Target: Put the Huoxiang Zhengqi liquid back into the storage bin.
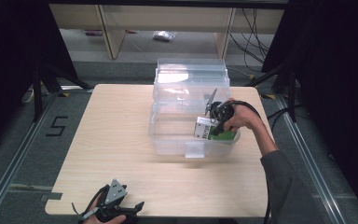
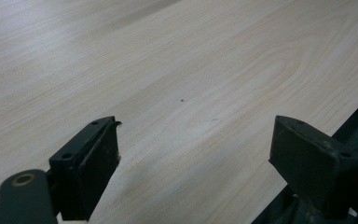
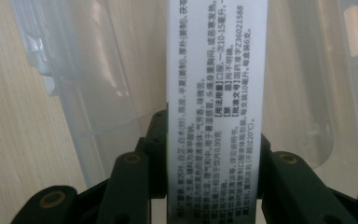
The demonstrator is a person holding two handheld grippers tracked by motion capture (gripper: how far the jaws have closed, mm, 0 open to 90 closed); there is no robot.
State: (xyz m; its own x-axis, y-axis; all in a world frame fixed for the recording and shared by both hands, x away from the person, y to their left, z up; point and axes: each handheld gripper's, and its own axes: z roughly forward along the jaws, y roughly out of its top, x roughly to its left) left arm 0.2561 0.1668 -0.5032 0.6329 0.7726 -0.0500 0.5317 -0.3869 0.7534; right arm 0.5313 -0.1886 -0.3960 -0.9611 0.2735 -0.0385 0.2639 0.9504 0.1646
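A white and green medicine box [image 1: 210, 129] hangs inside the clear plastic bin [image 1: 168, 140] at its right end, with my right gripper [image 1: 216, 125] shut on it. In the right gripper view the box's white printed side [image 3: 214, 93] fills the gap between the two black jaws, which press on both of its faces. My left gripper [image 1: 121, 210] rests low at the table's front left edge. Seen from the left gripper view, its fingers [image 2: 91, 163] stand wide apart over bare wood, with nothing between them.
The bin's hinged clear lid [image 1: 191, 77] stands open behind it, at the far middle of the light wooden table [image 1: 112, 140]. A small latch tab [image 1: 195, 150] juts from the bin's front wall. Dark floor and metal rails surround the table.
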